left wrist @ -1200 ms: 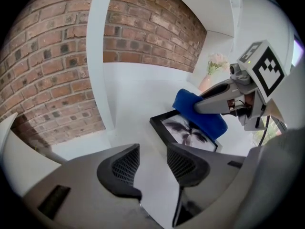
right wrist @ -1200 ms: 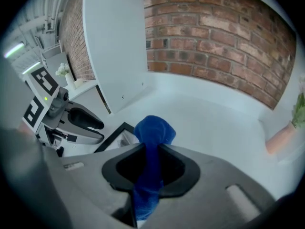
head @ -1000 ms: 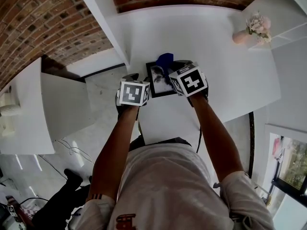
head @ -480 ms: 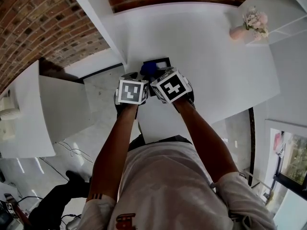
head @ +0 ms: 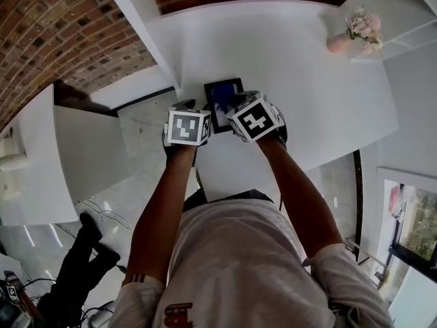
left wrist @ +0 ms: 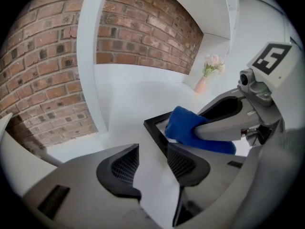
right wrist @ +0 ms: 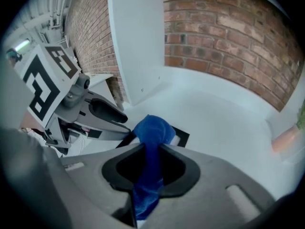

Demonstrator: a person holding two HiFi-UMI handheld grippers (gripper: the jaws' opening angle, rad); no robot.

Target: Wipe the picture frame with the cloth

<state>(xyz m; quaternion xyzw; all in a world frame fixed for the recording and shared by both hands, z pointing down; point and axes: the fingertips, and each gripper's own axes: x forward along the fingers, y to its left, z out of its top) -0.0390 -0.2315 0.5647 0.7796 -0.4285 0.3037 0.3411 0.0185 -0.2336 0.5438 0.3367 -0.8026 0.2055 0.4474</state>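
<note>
Black-rimmed, flat on the white table (head: 287, 67): found the picture frame (head: 222, 82) (left wrist: 155, 132) (right wrist: 181, 136) just ahead of both tongs, long axis running away from them. Noted right gripper (right wrist: 151, 149) clamped on blue cloth (right wrist: 153, 130) (left wrist: 183, 125) (head: 221, 101), wad resting on the frame. Recorded left gripper (left wrist: 152, 154) narrowly parted, empty, beside the frame's near corner. Logged left forearm (head: 167, 197) and right forearm (head: 297, 190) extended forward.
</note>
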